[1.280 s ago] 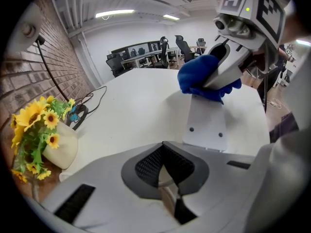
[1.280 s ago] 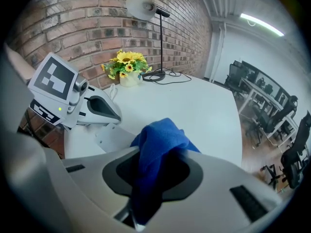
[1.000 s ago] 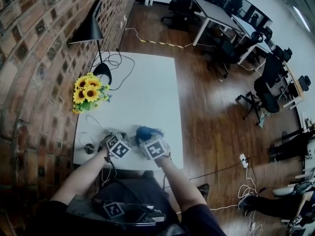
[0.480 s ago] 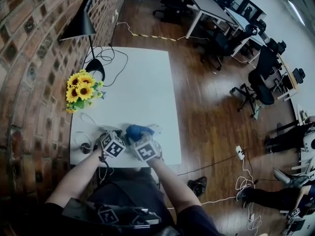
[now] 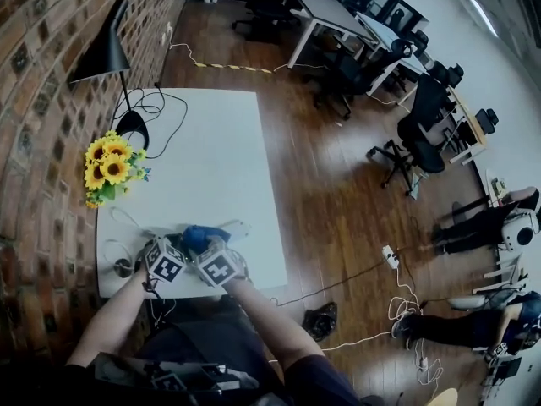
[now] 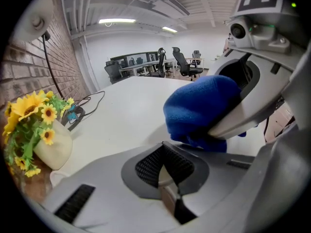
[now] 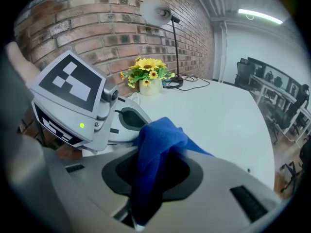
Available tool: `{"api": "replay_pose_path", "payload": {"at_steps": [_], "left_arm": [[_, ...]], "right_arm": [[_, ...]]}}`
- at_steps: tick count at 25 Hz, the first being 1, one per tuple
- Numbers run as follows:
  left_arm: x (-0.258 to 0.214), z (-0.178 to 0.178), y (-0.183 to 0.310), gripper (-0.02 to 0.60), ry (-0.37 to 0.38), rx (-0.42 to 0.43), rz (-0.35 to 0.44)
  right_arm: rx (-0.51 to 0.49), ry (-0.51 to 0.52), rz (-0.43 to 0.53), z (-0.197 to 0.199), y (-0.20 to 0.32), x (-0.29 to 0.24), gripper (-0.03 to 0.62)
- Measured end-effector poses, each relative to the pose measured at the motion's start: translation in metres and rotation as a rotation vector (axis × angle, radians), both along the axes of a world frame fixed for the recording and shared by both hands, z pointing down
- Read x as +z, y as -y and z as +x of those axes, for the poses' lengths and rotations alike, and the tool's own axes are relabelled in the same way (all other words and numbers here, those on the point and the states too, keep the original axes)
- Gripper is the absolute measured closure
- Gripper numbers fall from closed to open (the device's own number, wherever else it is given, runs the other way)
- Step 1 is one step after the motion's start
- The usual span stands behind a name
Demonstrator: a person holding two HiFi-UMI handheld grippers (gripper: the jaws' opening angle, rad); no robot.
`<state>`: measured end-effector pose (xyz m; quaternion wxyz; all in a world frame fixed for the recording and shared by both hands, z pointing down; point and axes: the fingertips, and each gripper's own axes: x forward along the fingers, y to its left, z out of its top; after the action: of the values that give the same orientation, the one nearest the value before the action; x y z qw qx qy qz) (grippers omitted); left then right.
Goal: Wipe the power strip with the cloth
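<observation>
Cloth (image 5: 199,233) slid left along crosswise strip (image 5: 239,225).

The right gripper (image 5: 211,252) has slid the cloth (image 5: 197,233) leftward, closer to the left gripper (image 5: 173,248).

Two in all: left hand-held gripper (image 5: 174,245), right hand-held gripper (image 5: 208,245). One cloth (image 5: 198,233). One lamp (image 5: 101,51). One sunflower bunch (image 5: 110,163). One bench (image 5: 221,142).

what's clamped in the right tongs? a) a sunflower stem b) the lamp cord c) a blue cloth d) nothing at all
c: in the right gripper view the right tongs are closed on the blue cloth, which bunches up out from between them.
</observation>
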<state>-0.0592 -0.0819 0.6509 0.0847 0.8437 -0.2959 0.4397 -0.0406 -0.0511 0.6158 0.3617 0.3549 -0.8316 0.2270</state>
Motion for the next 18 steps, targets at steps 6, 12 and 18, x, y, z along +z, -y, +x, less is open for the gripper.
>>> {"api": "replay_pose_path", "payload": {"at_steps": [6, 12, 18], "left_arm": [[-0.0004, 0.0082, 0.0019, 0.568, -0.027, 0.005, 0.007], [0.0015, 0.0009, 0.0021, 0.568, -0.025, -0.01, 0.003], [-0.0012, 0.0025, 0.0026, 0.568, -0.011, -0.006, 0.039]], "right_arm": [[-0.022, -0.013, -0.007, 0.0068, 0.0001, -0.0007, 0.497], [-0.032, 0.059, -0.107, -0.0013, 0.0022, 0.0, 0.497], [-0.061, 0.061, -0.086, -0.0022, 0.0037, -0.0041, 0.499]]}}
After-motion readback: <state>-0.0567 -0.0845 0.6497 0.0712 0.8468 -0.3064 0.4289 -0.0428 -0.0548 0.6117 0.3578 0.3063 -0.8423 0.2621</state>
